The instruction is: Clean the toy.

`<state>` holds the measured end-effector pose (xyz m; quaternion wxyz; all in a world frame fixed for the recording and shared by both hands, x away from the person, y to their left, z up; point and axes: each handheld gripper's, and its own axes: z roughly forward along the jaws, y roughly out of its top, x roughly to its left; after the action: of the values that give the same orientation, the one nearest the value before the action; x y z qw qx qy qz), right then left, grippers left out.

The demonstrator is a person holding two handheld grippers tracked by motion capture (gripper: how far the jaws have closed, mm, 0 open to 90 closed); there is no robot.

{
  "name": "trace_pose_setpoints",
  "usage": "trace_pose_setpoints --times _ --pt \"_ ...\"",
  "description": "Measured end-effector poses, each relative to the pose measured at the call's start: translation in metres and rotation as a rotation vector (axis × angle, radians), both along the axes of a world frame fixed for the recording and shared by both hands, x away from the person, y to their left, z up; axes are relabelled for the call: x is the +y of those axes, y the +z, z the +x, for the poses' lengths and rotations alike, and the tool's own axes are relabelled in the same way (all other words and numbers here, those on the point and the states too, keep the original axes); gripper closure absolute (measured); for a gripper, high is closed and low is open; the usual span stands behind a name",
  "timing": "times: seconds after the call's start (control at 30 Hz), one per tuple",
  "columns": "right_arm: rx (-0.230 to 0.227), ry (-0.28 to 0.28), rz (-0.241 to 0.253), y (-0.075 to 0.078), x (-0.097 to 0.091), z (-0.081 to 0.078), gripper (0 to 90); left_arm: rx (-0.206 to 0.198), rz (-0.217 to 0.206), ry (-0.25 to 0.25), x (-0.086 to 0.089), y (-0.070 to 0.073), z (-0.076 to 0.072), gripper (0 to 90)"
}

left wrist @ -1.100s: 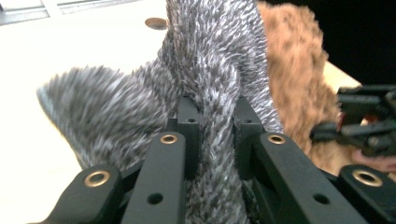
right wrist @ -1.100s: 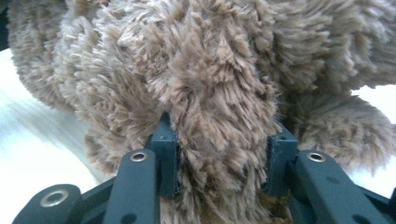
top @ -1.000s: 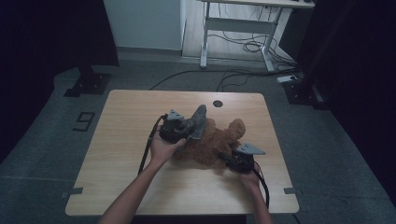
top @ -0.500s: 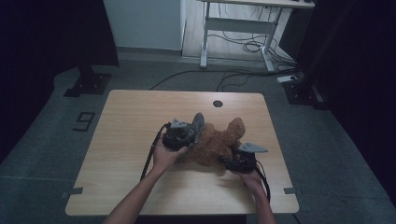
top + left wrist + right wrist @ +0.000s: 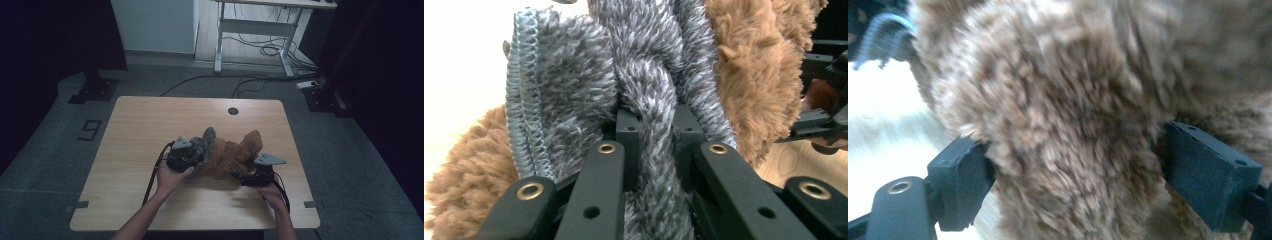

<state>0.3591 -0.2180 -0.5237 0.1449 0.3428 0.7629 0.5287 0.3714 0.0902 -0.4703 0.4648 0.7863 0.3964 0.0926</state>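
Note:
A brown furry plush [image 5: 235,154] lies on the wooden table [image 5: 150,120], right of the middle. A grey fuzzy cloth piece [image 5: 208,137] with a stitched edge lies against its left side. My left gripper [image 5: 201,152] is shut on a fold of this grey cloth [image 5: 644,75], its jaws [image 5: 655,125] pinching the fold, with brown fur [image 5: 749,75] just behind. My right gripper [image 5: 242,176] sits at the plush's near right side. Its jaws [image 5: 1073,165] have just been opening and stand wide apart, with brown fur [image 5: 1058,90] bulging between them.
A round cable hole [image 5: 233,111] sits near the table's far edge. Bare tabletop lies to the left and at the back. Cables trail from both grippers toward the front edge. A desk frame [image 5: 250,30] and floor cables stand beyond the table.
My left gripper has come down and nearer to the front edge with the grey cloth in it. The right hand has stayed in place beside the plush.

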Motion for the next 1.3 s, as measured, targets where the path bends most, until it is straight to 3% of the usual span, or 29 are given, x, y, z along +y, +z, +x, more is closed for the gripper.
trace_pose_setpoints --times 0.1,0.17,0.3,0.33,0.4,0.5,0.53,0.57,0.63,0.67,0.77,0.9,0.93,0.97,1.0,1.1,1.3 --pt "-0.004 0.004 0.035 0.003 -0.001 -0.001 16.8 0.001 0.004 -0.011 -0.001 0.000 -0.003 78.5" --pt "0.005 0.007 0.033 0.001 0.002 0.000 16.3 0.000 0.005 -0.016 -0.001 0.001 -0.005 78.4" --pt "0.020 0.025 0.020 -0.005 0.008 0.000 25.5 0.014 -0.013 -0.022 0.004 0.006 -0.006 78.0" --pt "0.027 0.029 0.009 -0.007 0.009 0.001 32.7 0.015 -0.021 -0.022 0.006 0.014 -0.004 78.0" --pt "0.028 0.030 -0.008 -0.008 0.009 0.001 38.1 0.007 -0.020 -0.020 0.006 0.024 -0.001 77.9" --pt "0.034 0.021 -0.007 -0.008 0.008 0.002 42.4 -0.010 -0.022 -0.021 0.004 0.037 0.004 77.7" --pt "0.030 0.019 -0.010 -0.009 0.006 0.002 45.3 -0.021 -0.034 -0.020 0.001 0.049 0.011 77.7" --pt "0.030 0.019 -0.010 -0.009 0.006 0.002 45.3 -0.021 -0.034 -0.020 0.001 0.049 0.011 77.7" --pt "0.015 0.027 -0.014 -0.009 0.005 0.001 47.6 -0.005 -0.044 -0.034 -0.011 0.062 0.025 77.6" --pt "0.011 0.028 -0.013 -0.010 0.005 0.001 48.2 -0.005 -0.044 -0.034 -0.011 0.062 0.025 77.7" --pt "0.005 0.031 -0.014 -0.010 0.004 0.001 49.7 0.056 -0.035 -0.087 -0.038 0.058 0.039 77.6" --pt "0.015 0.032 -0.013 -0.011 0.003 0.002 51.5 0.109 -0.046 -0.178 -0.065 0.044 0.032 77.6" --pt "0.020 0.031 -0.009 -0.011 0.002 0.002 51.9 0.113 -0.025 -0.195 -0.071 0.040 0.027 77.6" --pt "0.020 0.031 -0.009 -0.011 0.002 0.002 51.9 0.113 -0.025 -0.195 -0.071 0.040 0.027 77.6" --pt "0.024 0.033 -0.011 -0.011 0.002 0.002 52.4 0.098 0.011 -0.199 -0.079 0.034 0.018 77.7" --pt "0.023 0.035 -0.016 -0.012 0.001 0.002 52.9 0.096 0.023 -0.197 -0.080 0.031 0.014 77.7" --pt "0.030 0.042 -0.012 -0.012 0.003 0.001 53.8 0.075 0.061 -0.149 -0.066 0.029 0.008 77.8"
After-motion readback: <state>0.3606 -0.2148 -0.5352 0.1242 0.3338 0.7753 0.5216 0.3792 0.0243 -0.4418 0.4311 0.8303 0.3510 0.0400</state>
